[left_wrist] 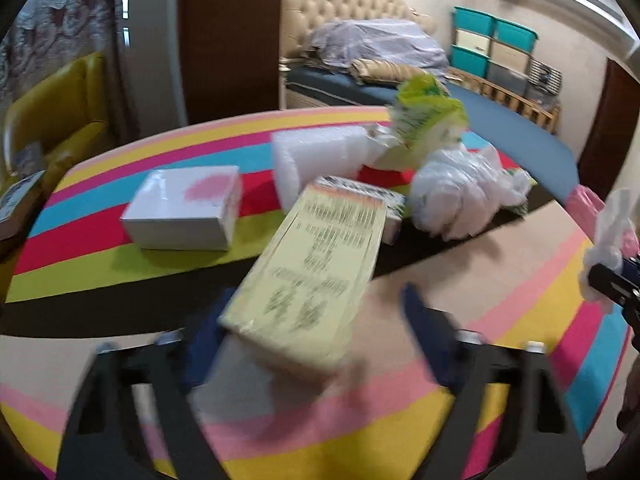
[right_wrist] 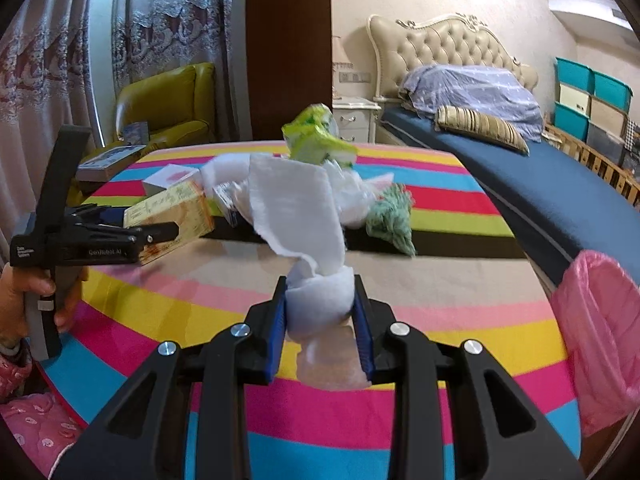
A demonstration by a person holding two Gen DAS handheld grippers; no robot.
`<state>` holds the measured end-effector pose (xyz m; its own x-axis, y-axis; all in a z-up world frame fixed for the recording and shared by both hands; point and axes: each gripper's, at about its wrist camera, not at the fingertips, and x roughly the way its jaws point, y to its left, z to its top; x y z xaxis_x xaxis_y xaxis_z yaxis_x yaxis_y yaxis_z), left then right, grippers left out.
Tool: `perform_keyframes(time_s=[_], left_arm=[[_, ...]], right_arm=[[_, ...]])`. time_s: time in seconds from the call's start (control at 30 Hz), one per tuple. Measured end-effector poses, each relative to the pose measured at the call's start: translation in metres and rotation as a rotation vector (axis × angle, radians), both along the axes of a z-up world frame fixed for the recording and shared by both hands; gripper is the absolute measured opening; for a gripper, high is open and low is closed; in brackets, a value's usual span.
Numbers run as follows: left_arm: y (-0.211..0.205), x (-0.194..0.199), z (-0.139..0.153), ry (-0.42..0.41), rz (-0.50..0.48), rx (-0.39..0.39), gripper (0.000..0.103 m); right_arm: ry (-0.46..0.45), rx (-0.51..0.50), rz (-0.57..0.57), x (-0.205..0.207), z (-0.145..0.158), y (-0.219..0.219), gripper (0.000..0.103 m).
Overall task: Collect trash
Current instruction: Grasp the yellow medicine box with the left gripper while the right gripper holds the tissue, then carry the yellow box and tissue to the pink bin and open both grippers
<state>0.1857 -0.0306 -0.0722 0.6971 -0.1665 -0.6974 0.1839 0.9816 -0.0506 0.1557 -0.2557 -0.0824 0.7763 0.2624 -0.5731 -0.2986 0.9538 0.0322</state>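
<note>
Two grips: left fingers [right_wrist: 160, 236] clamp flat yellow carton [right_wrist: 172, 210], right fingers [right_wrist: 320, 300] pinch crumpled tissue [right_wrist: 298, 216].

Left wrist cam sits low behind its own fingers, looking down and forward across the striped mat [left_wrist: 120, 264], close on the yellow carton [left_wrist: 316, 264]. Faces the bed headboard [left_wrist: 352, 4]. Right wrist cam: same heading, to the carton's [right_wrist: 172, 208] right, a bit further back. Shared: carton, mat, headboard [right_wrist: 444, 44], green armchair [right_wrist: 168, 96]. Right view also catches the left gripper [right_wrist: 160, 236] side-on at its left edge.
</note>
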Motion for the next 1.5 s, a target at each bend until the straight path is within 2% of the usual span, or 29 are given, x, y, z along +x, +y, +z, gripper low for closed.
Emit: perform_keyframes(time_s=[0.13,0.3,0.53,0.97,1.27,1.5], left_arm=[[-0.01,-0.006,-0.001,-0.014,-0.066,0.005,0.049],[-0.027,-0.018,0.002,-0.052,-0.087,0.024,0.049],[-0.052,-0.038,0.008,-0.099,-0.132,0.008,0.049],[-0.099,-0.048,0.012,-0.152,-0.206,-0.019,0.049],[-0.136,-0.046,0.018,-0.178,-0.269,-0.022,0.05],[-0.168,-0.043,0.019,-0.182,-0.332,-0.016,0.05]], right_arm=[[0.018,0.003,-0.005,-0.001,-0.008,-0.003,0.03],[0.026,0.007,-0.005,-0.006,-0.013,-0.002,0.03],[0.024,-0.002,-0.029,-0.009,-0.019,-0.009,0.03],[-0.013,-0.007,-0.104,-0.015,-0.015,-0.03,0.03],[-0.055,-0.005,-0.188,-0.022,-0.007,-0.056,0.03],[-0.072,0.007,-0.28,-0.026,-0.001,-0.095,0.03]])
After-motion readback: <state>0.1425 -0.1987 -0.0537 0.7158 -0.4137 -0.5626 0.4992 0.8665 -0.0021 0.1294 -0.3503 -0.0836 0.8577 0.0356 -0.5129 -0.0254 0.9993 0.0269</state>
